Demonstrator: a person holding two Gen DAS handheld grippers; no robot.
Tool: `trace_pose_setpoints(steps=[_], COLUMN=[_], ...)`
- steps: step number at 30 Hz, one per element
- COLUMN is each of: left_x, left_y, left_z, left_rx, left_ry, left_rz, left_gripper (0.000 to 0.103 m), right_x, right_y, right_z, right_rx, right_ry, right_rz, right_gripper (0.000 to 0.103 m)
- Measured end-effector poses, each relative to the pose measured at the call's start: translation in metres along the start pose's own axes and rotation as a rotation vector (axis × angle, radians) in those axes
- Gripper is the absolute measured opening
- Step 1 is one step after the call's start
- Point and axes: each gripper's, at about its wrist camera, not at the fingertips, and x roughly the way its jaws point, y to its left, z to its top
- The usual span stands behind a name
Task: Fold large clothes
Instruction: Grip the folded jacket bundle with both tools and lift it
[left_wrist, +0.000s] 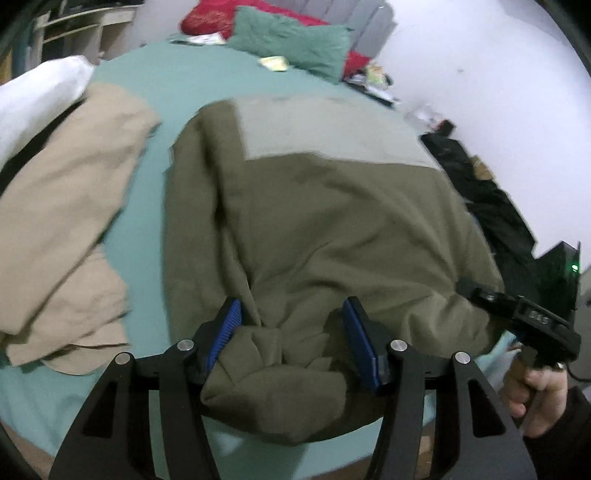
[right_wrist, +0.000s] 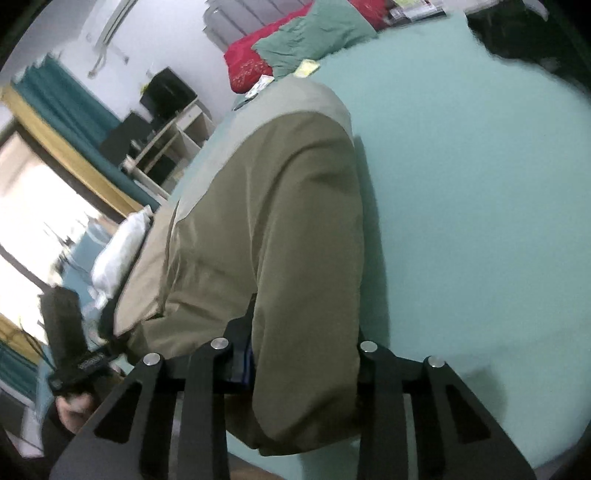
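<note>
An olive-green garment with a pale grey panel lies spread on the teal bed sheet. My left gripper is open, its blue-padded fingers wide apart around a bunched fold of the garment's near edge. The right gripper shows at the garment's right edge, held by a hand. In the right wrist view the same garment fills the middle and drapes over my right gripper. Only one blue pad shows, and the cloth hides the rest.
A beige garment and a white pillow lie to the left. A green pillow and a red one sit at the bed's head. Dark clothes lie on the right. A bare teal sheet stretches right of the garment.
</note>
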Motion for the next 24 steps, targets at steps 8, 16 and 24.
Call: trace_pose_setpoints(steps=[8, 16, 24], left_x=[0.015, 0.051, 0.056], left_y=[-0.073, -0.081, -0.067], left_z=[0.006, 0.024, 0.033], left_rx=[0.093, -0.042, -0.121], left_ry=[0.015, 0.033, -0.019], left_rz=[-0.159, -0.049, 0.017], left_gripper=[0.060, 0.065, 0.071], right_x=[-0.084, -0.096, -0.120], right_y=[-0.046, -0.093, -0.112], right_z=[-0.014, -0.039, -0.007], right_rx=[-0.138, -0.080, -0.038], right_ry=[0.001, 0.067, 0.102], right_rz=[-0.230, -0.339, -0.238], right_gripper=[0.030, 0.045, 0.062])
